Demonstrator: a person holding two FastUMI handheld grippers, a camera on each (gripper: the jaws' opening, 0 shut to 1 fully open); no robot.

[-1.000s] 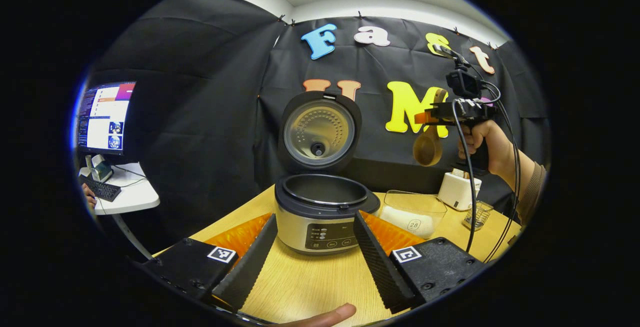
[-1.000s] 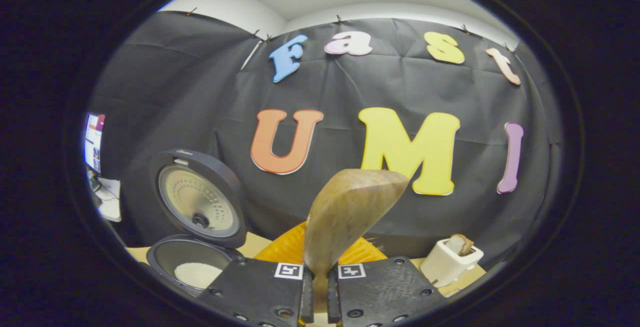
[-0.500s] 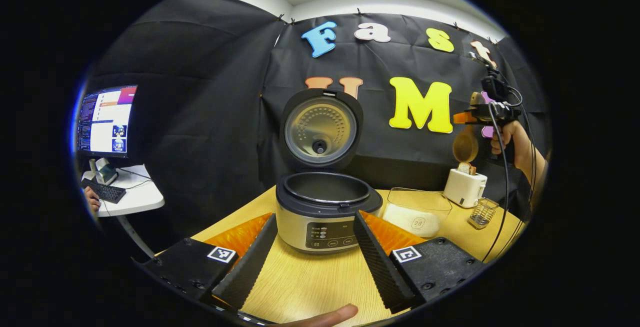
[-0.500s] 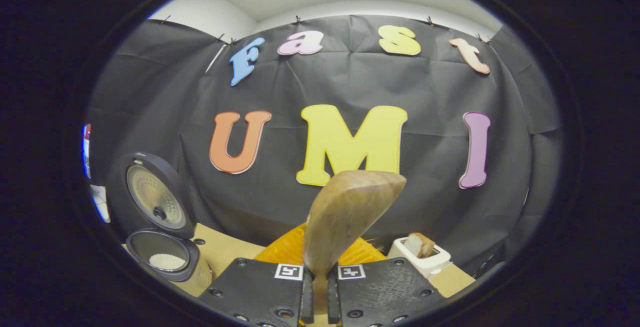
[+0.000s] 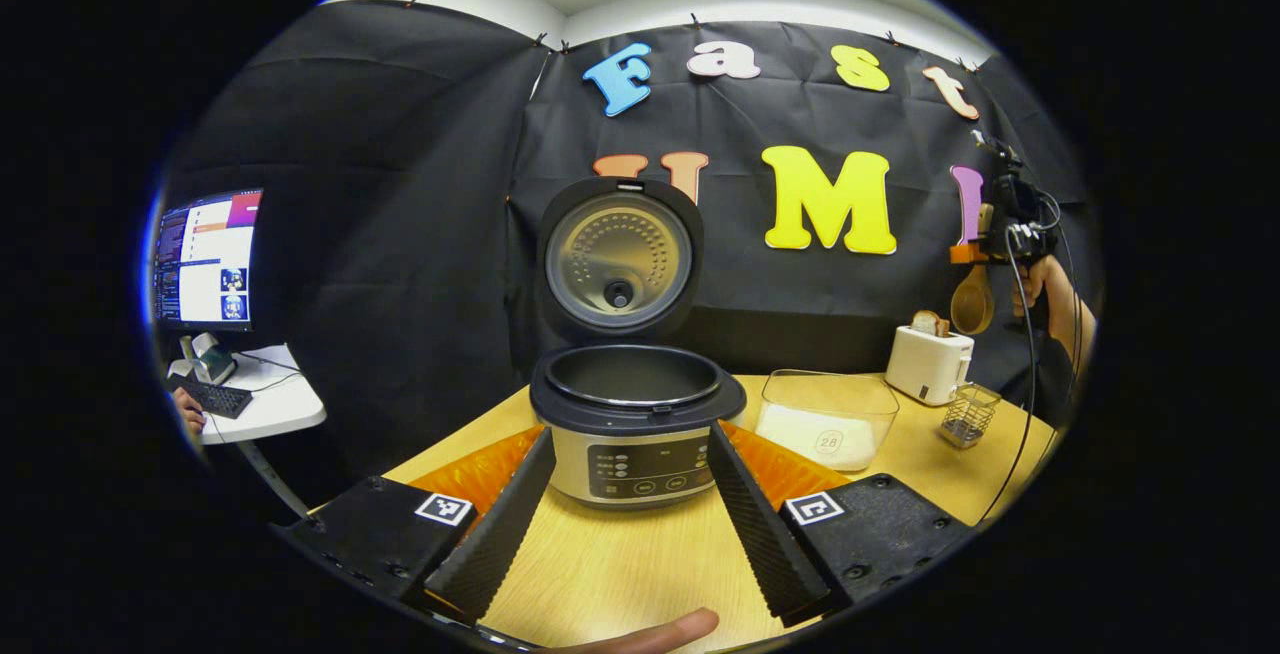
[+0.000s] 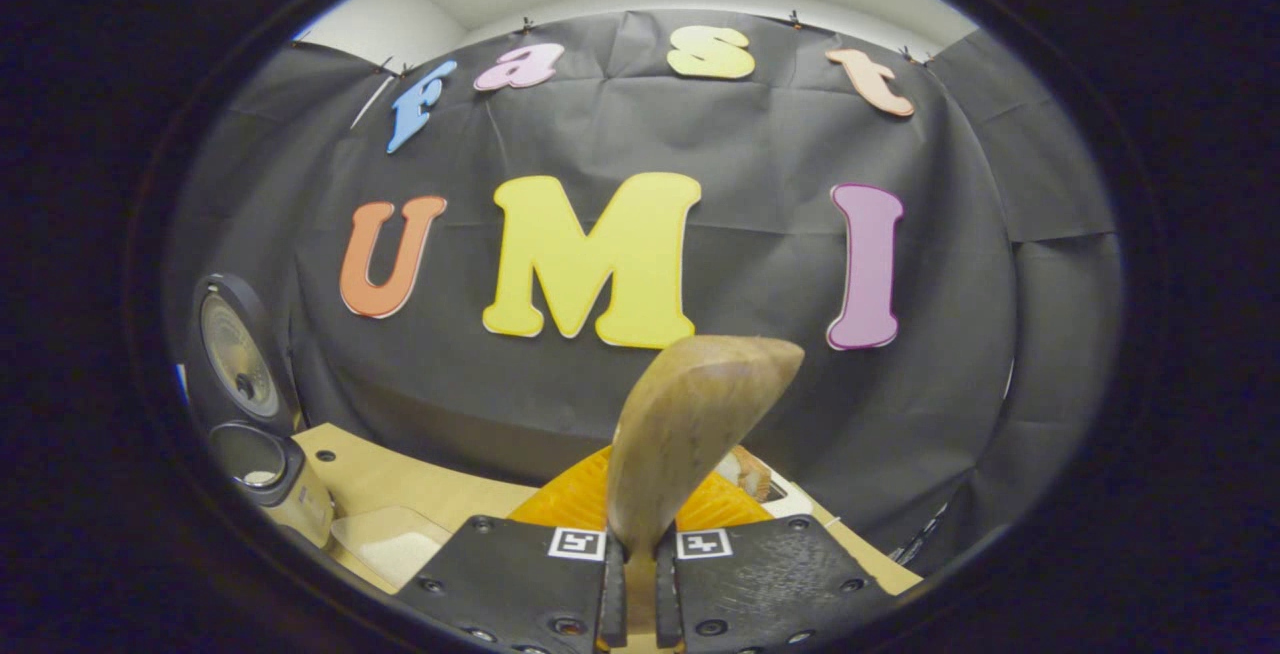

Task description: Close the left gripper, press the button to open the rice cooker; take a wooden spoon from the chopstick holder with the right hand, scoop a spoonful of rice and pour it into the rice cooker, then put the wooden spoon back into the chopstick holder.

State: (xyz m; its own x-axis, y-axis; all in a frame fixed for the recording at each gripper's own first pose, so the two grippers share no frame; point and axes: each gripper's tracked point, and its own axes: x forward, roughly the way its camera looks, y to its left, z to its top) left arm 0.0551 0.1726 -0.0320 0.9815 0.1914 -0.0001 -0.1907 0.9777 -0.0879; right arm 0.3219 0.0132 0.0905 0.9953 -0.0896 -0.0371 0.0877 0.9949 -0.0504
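Done: we see the black-and-steel rice cooker open mid-desk, rice inside | right gripper clamps the brown wooden spoon above the desk's right end | left gripper spread wide, empty | left: spoon into wire chopstick holder.

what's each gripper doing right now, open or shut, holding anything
Left gripper: open, holding nothing, its fingers spread either side of the rice cooker.
Right gripper: closed on the wooden spoon, held up above the table.
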